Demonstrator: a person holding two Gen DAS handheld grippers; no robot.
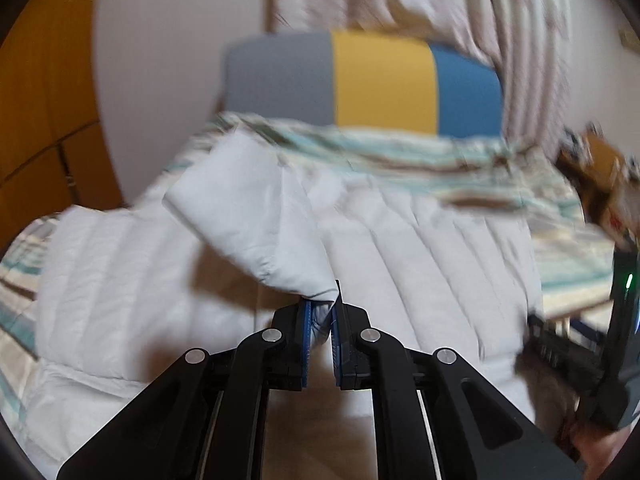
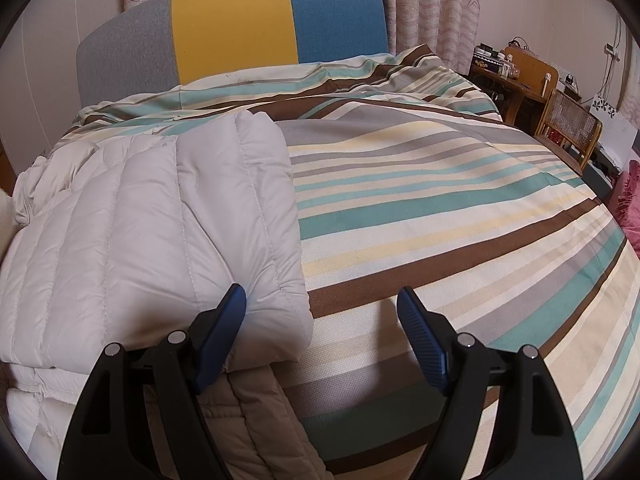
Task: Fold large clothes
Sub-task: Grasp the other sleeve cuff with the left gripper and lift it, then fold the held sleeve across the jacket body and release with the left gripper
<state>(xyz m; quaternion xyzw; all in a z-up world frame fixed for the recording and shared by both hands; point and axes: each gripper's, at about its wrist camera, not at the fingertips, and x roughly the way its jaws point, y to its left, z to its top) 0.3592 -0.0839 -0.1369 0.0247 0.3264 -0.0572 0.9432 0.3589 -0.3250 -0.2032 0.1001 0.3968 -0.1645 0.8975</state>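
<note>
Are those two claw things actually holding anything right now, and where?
The left gripper pinches the white padded jacket by a sleeve end. The right gripper is open, holding nothing.

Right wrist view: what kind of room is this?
Most likely a bedroom. A bed with a striped cover, a padded headboard in grey, yellow and blue, curtains behind it, and a white quilted jacket laid on the bed.
</note>
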